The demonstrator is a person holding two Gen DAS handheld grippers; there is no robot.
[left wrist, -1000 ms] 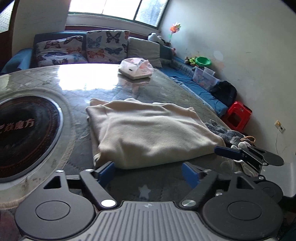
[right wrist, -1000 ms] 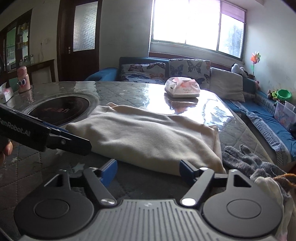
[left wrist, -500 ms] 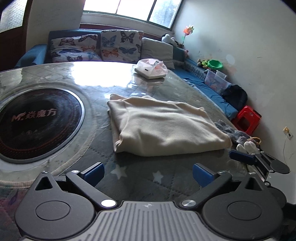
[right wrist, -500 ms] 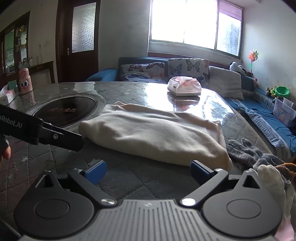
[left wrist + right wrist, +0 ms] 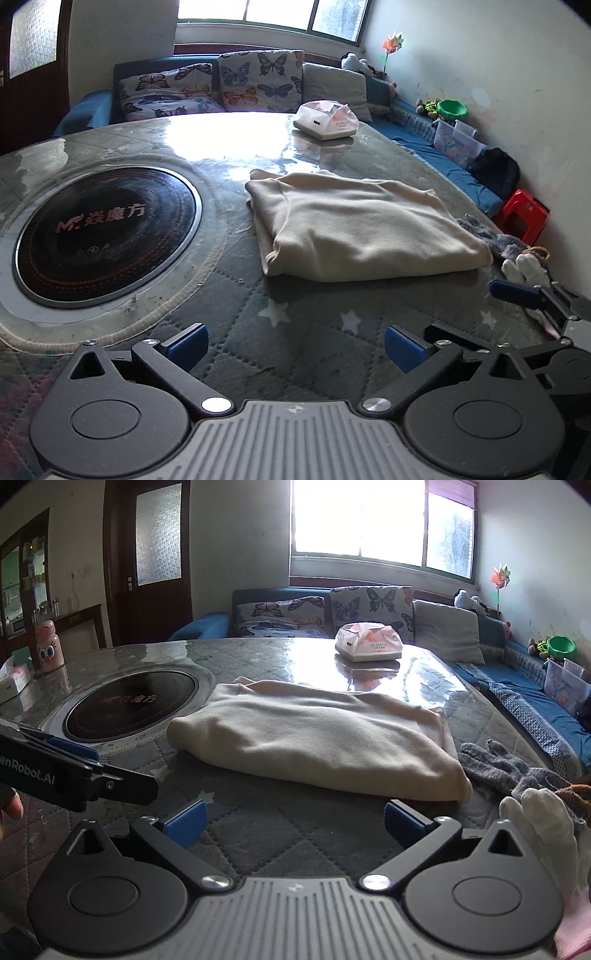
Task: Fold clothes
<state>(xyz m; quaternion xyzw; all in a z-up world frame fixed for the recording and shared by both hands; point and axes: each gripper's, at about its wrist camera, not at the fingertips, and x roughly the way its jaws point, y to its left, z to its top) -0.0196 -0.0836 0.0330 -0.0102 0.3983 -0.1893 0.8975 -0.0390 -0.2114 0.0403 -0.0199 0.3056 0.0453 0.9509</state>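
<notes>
Where folds hide its inner layers, folded cream garment (image 5: 364, 223); both grippers' fingers (image 5: 186, 341) (image 5: 184, 821) apart, empty.

Cooktop (image 5: 107, 236) reads "焱魔方"; left hand-held gripper (image 5: 74, 775) "enRobot.AI".

Both wrist cams sit low over the table's near edge, facing the folded cream garment (image 5: 362, 225) (image 5: 317, 738). Left cam views from its left, right cam from its right. Shared: garment, tissue box (image 5: 327, 120) (image 5: 369, 646), sofa.
</notes>
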